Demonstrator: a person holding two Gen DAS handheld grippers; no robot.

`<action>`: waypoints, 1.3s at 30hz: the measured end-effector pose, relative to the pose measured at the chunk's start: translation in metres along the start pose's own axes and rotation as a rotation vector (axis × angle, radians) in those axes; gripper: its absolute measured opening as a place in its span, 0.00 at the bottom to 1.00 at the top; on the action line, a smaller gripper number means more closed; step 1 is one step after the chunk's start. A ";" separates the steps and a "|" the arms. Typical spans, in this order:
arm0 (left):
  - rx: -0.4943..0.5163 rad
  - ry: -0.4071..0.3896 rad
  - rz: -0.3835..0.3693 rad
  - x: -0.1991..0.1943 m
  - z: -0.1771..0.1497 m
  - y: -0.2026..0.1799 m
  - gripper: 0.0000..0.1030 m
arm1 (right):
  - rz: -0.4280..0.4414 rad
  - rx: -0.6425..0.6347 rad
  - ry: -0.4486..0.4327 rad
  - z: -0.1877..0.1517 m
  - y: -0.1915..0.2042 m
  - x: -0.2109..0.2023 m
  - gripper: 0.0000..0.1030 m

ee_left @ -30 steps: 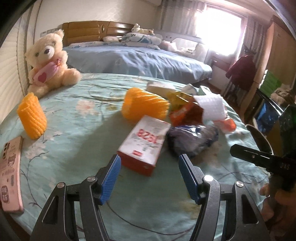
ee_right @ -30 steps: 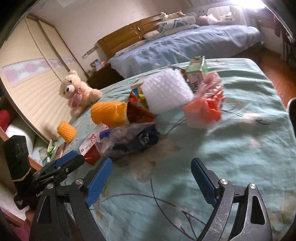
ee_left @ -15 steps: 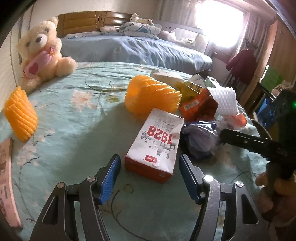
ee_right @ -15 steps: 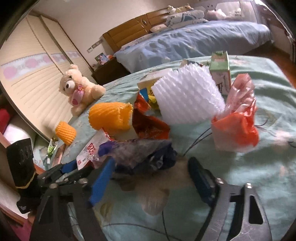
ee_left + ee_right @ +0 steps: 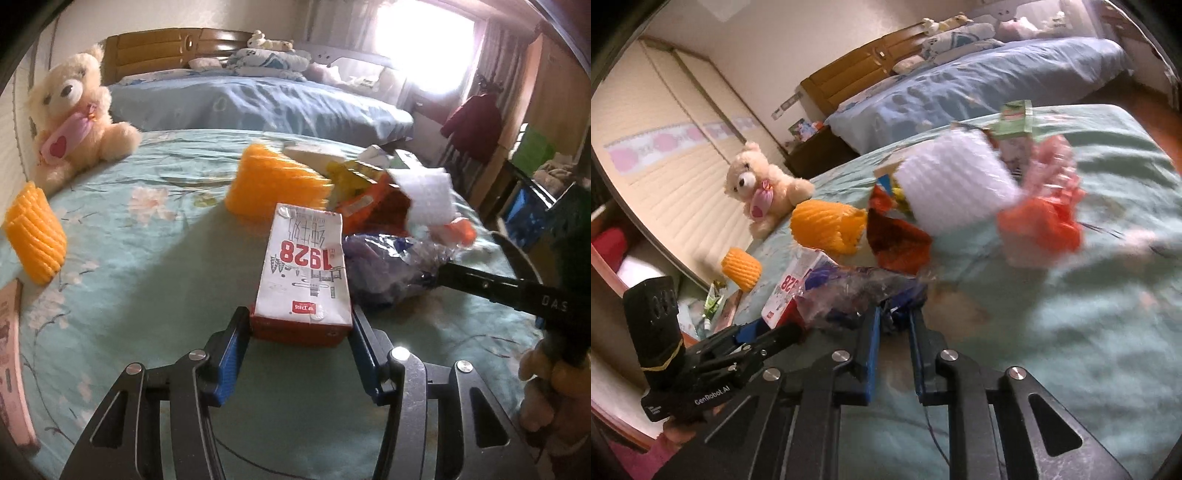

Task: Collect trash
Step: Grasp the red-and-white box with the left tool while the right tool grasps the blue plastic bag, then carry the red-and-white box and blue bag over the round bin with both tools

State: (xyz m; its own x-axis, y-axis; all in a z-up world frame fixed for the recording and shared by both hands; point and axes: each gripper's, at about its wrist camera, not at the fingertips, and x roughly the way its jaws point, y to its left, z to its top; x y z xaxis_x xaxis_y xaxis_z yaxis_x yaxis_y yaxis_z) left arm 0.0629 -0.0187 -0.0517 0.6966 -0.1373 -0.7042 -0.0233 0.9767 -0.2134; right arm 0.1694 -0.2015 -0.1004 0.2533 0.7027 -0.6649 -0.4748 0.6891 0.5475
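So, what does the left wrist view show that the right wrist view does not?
Only the left view shows the bright window and the dark red garment hanging beside it. Only the right view shows the green-topped carton and the nightstand. Both show the teddy bear, the 1928 carton between the left tool's pads, and the right tool shut on the crumpled plastic bag.

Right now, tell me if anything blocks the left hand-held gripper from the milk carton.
Nothing visible does. The left hand-held gripper has just been closing, and the milk carton already sits between its pads. The crumpled plastic bag lies beside the carton, not in front.
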 end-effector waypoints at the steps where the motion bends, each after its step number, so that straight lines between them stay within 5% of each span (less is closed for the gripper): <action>1: 0.007 -0.003 -0.001 -0.002 -0.001 -0.003 0.50 | -0.018 -0.006 -0.008 -0.002 -0.002 -0.006 0.15; 18: 0.139 0.003 -0.118 -0.010 -0.009 -0.070 0.50 | -0.120 0.124 -0.169 -0.027 -0.060 -0.102 0.10; 39: 0.249 0.032 -0.187 0.015 -0.001 -0.130 0.50 | -0.220 0.208 -0.296 -0.041 -0.104 -0.165 0.09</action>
State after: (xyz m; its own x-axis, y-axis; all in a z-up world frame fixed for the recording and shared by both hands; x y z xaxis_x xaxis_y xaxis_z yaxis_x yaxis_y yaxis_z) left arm 0.0757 -0.1475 -0.0351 0.6496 -0.3194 -0.6899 0.2822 0.9439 -0.1714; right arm 0.1422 -0.3966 -0.0689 0.5751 0.5342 -0.6196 -0.2099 0.8284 0.5193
